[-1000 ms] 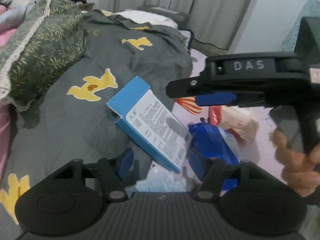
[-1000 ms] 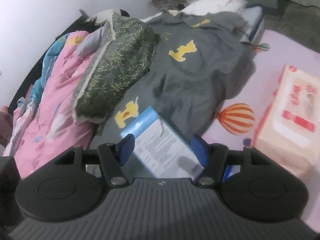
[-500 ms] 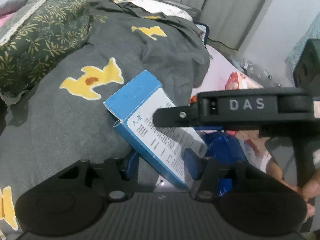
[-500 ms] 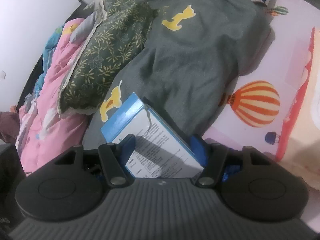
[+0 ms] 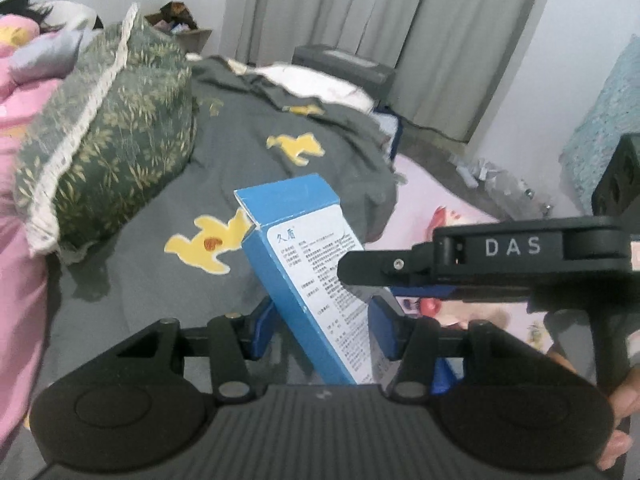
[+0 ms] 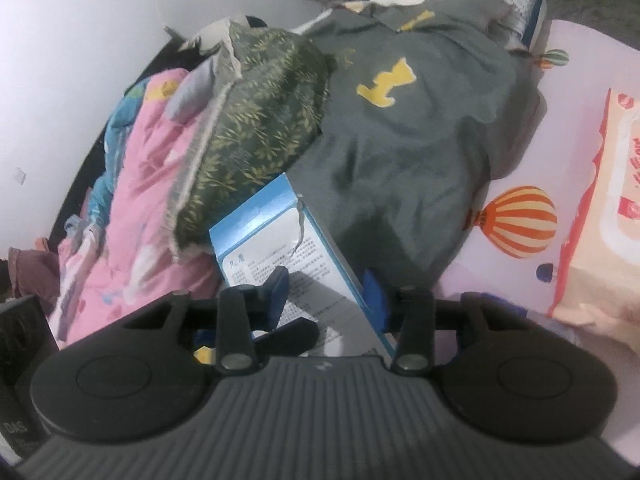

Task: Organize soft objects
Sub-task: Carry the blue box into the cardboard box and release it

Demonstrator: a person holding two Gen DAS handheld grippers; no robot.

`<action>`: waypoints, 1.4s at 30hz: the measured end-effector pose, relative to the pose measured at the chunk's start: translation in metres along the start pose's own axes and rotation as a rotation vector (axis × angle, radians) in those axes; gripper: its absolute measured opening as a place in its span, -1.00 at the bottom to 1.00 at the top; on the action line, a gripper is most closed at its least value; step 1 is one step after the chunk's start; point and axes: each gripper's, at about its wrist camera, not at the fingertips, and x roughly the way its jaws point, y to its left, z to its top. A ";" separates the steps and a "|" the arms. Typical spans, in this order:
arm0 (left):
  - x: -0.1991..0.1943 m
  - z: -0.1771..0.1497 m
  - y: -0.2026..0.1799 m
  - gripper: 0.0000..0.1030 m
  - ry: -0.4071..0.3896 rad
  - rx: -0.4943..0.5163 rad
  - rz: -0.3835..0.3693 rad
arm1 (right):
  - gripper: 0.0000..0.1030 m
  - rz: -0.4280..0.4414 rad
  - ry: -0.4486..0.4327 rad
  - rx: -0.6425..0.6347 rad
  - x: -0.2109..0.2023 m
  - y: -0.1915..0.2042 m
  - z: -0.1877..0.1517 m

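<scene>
Two grippers are on one blue box right now, and we start from the left wrist view: our left gripper (image 5: 320,330) has its blue pads either side of the blue box (image 5: 308,280), which stands tilted up between them with its white printed face toward the right. The left pad looks to touch the box's blue side; on the right we cannot tell whether the pad presses on it. Across the right of this view reaches our right gripper (image 5: 400,280), black with "DAS" lettered on its side, its tip laid against the printed face of the box, and a hand (image 5: 624,400) shows at the lower right edge. Behind the box spreads the grey blanket (image 5: 248,184) with yellow shapes over the bed, a green leaf-print pillow (image 5: 112,152) leaning at the bed's left side, grey curtains (image 5: 380,20) at the back. Over to the right wrist view: here the right gripper (image 6: 330,296) has the box (image 6: 280,240) between its blue pads, and the jaws are closing on it, both pads right up against the carton. The box's torn top flap points toward the pillow (image 6: 256,128), which rests against a pink quilt (image 6: 144,184) at the bed's left edge. The grey blanket (image 6: 400,140) fills the middle, and at the right edge of the pink balloon-print sheet (image 6: 520,224) lies a pack of wet wipes (image 6: 608,216), well apart from the box.
</scene>
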 end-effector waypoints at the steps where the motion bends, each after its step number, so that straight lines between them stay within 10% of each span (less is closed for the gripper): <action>1: -0.008 0.000 -0.004 0.00 -0.009 0.007 -0.005 | -0.24 0.003 -0.006 0.002 -0.007 0.003 -0.002; 20: -0.083 -0.067 -0.230 -0.03 0.020 0.318 -0.334 | -0.26 -0.046 -0.330 0.268 -0.278 -0.073 -0.141; 34: -0.011 -0.163 -0.459 -0.02 0.239 0.499 -0.603 | -0.26 -0.388 -0.529 0.520 -0.471 -0.213 -0.276; 42: 0.002 -0.189 -0.479 0.04 0.274 0.550 -0.560 | -0.25 -0.589 -0.574 0.539 -0.495 -0.254 -0.308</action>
